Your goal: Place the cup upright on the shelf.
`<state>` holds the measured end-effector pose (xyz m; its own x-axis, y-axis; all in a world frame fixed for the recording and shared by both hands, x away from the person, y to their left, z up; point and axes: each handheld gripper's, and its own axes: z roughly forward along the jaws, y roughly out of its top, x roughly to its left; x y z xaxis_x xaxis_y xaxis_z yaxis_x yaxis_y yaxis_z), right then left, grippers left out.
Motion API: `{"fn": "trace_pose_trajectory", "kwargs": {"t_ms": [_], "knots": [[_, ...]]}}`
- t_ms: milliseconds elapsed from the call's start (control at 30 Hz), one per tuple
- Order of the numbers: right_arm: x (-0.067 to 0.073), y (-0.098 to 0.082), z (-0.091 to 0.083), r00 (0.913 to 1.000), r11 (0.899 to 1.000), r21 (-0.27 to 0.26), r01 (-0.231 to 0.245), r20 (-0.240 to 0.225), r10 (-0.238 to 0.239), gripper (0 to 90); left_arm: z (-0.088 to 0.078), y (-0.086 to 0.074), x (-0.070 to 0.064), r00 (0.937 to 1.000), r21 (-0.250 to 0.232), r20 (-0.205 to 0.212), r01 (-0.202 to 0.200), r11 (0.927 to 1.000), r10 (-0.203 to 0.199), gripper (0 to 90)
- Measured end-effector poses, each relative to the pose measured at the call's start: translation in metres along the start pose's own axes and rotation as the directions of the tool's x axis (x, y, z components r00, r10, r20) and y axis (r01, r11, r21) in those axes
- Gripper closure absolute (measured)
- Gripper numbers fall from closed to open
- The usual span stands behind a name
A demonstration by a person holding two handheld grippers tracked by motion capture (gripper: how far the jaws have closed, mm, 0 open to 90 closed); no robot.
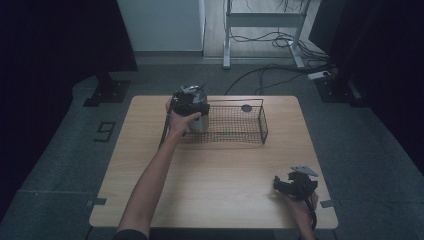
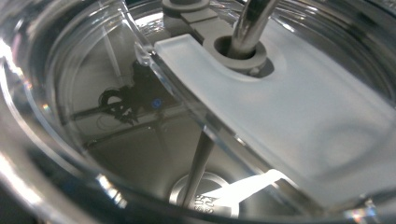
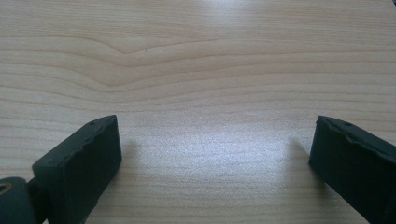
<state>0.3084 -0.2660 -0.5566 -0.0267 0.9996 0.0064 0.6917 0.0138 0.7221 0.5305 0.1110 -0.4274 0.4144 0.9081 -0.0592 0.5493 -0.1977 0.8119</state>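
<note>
Steel cup (image 1: 198, 121) in wire basket (image 1: 240, 137) | left hand-held gripper (image 1: 191, 102) above, grip hidden | right hand-held gripper (image 3: 212, 154) wide open, empty

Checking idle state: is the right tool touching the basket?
Apart. High view: the right tool sits near the table's front right corner, bare wood between it and the basket.

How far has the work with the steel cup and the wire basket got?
Done: the steel cup stands at the wire basket's left end. In hand: the left gripper is on top of it. Left: letting go, probably; the right gripper waits open over the table.
</note>
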Motion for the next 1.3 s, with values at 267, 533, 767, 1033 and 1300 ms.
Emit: {"fn": "trace_pose_trajectory", "kwargs": {"t_ms": [267, 533, 767, 1033, 1300], "knots": [[0.0, 0.0, 0.0, 1.0, 1.0, 0.0, 0.001, 0.001, -0.001, 2.0, 0.011, -0.01, 0.002, 0.9999, 0.022, -0.013, 0.01, 0.9997, -0.01, 4.0], [0.0, 0.0, 0.0, 1.0, 1.0, 0.0, 0.001, 0.001, -0.001, 2.1, 0.021, -0.018, 0.001, 0.9997, 0.043, -0.025, 0.007, 0.999, -0.006, 3.9], [0.0, 0.0, 0.0, 1.0, 1.0, 0.0, 0.001, 0.0, -0.001, 2.1, 0.026, -0.024, 0.0, 0.9994, 0.048, -0.032, 0.011, 0.9988, -0.01, 3.8], [0.0, 0.0, 0.0, 1.0, 1.0, 0.0, 0.001, 0.0, -0.001, 2.1, 0.022, -0.03, -0.003, 0.9983, 0.014, -0.058, -0.001, 0.9999, 0.002, 2.2], [0.0, 0.0, 0.0, 1.0, 1.0, -0.001, -0.001, 0.001, 0.001, 2.4, 0.015, -0.027, -0.012, 0.9984, -0.018, -0.056, -0.003, 0.9998, 0.002, 0.0]]}}
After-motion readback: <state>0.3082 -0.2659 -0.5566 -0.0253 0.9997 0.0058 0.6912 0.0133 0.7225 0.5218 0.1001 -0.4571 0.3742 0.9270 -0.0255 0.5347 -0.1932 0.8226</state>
